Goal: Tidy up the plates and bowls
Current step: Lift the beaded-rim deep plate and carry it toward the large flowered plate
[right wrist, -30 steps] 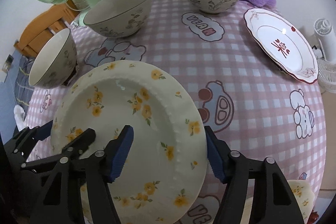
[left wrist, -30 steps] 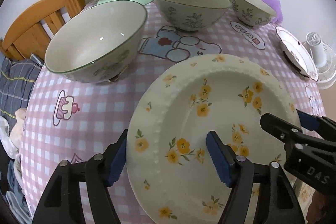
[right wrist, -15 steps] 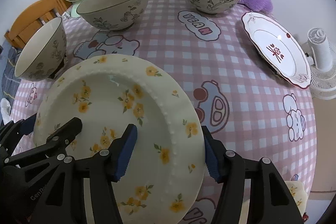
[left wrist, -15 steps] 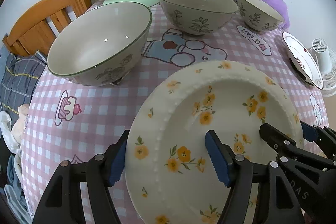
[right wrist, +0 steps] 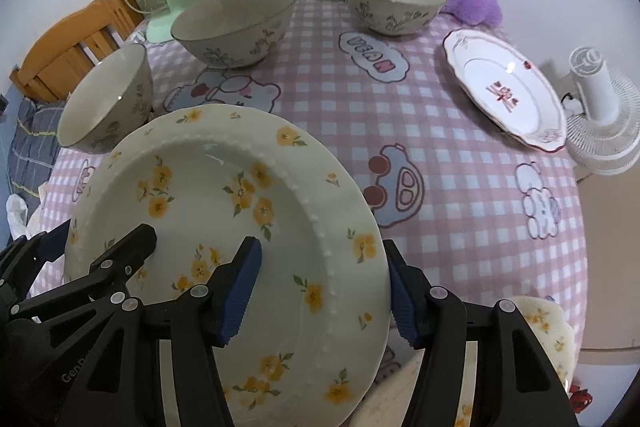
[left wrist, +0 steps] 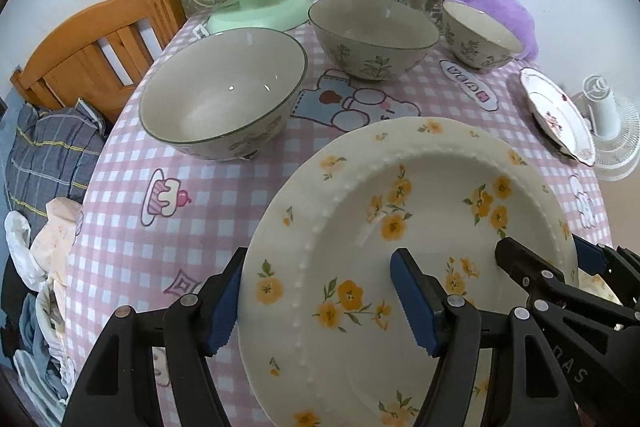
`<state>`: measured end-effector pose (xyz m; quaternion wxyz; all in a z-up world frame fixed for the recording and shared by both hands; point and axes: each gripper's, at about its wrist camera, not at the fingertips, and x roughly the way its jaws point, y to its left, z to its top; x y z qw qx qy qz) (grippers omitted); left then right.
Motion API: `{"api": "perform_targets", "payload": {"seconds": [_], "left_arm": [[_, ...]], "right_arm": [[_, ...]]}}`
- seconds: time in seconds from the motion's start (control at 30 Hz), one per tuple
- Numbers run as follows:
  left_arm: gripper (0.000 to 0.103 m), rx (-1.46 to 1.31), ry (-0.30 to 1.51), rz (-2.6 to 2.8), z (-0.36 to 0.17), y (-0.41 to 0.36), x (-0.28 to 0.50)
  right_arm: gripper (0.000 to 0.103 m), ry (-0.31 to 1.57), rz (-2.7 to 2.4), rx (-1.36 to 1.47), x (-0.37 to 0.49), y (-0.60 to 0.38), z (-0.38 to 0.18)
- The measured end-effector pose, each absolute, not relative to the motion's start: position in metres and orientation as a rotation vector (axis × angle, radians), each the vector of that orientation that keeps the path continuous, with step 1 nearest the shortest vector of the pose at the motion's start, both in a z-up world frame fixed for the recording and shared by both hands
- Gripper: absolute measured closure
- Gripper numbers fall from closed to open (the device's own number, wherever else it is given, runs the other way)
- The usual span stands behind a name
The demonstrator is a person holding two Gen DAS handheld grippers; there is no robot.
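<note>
Left wrist view: you are clamping the left gripper (left wrist: 320, 301) across the yellow-flowered plate (left wrist: 416, 211) rim, lifting it off the checked tablecloth (left wrist: 208, 187).

Right wrist view: your right gripper (right wrist: 324, 293), having just narrowed, is pinching the opposite rim, sharing the load.

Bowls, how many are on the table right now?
3. Left bowl nearest the wooden chair, middle bowl before the green fan, smallest bowl by the glass jar. None visibly hidden.

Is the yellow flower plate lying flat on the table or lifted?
Lifted and tilted: yellow flower plate hangs between both grippers, tablecloth visible beneath its rim.
</note>
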<state>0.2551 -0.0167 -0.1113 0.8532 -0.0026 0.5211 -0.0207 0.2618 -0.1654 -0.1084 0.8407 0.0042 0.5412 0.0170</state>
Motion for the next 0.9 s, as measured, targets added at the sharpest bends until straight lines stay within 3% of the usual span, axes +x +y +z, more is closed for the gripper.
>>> {"api": "perform_targets", "payload": {"seconds": [0.9], "left_arm": [[0.033,0.036,1.057,-0.189,-0.078,-0.038,0.157]], "right_arm": [[0.04,1.093,-0.113,0.049,0.144,-0.183,-0.061]]}}
